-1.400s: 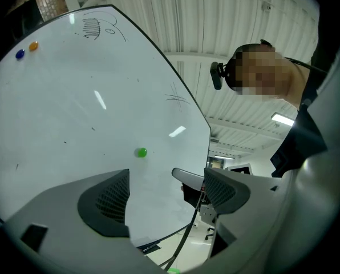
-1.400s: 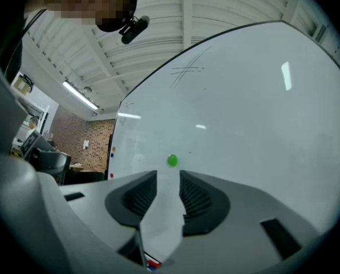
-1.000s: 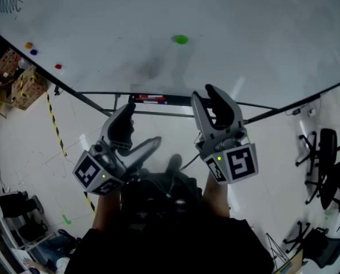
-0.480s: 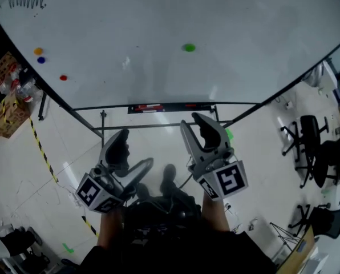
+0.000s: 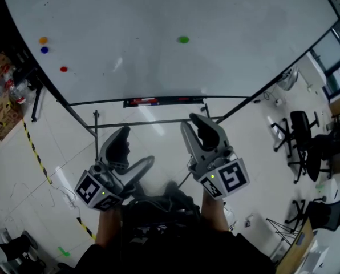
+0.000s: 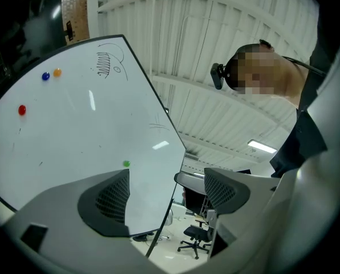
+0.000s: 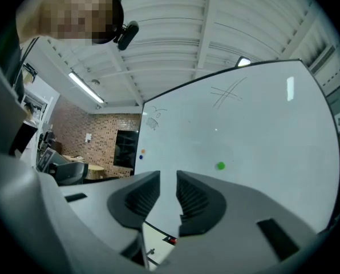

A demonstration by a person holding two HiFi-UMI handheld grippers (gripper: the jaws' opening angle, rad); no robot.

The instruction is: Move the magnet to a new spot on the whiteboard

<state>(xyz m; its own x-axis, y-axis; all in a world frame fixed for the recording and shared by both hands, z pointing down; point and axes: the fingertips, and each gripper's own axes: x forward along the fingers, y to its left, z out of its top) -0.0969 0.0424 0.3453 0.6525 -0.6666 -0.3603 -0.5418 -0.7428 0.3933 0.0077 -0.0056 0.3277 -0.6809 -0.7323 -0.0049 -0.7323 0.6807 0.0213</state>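
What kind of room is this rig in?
Likely an office or lab workspace: a big whiteboard on a stand, rolling office chairs on a pale hard floor, and yellow-black striped floor tape.

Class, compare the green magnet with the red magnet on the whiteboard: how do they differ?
Colour: the green magnet is green, the red magnet red.
Place: the green magnet sits alone near the middle of the whiteboard; the red magnet sits near its left edge in the head view, close to a blue magnet and an orange magnet.
Shared: both are small round dots on the board, untouched.
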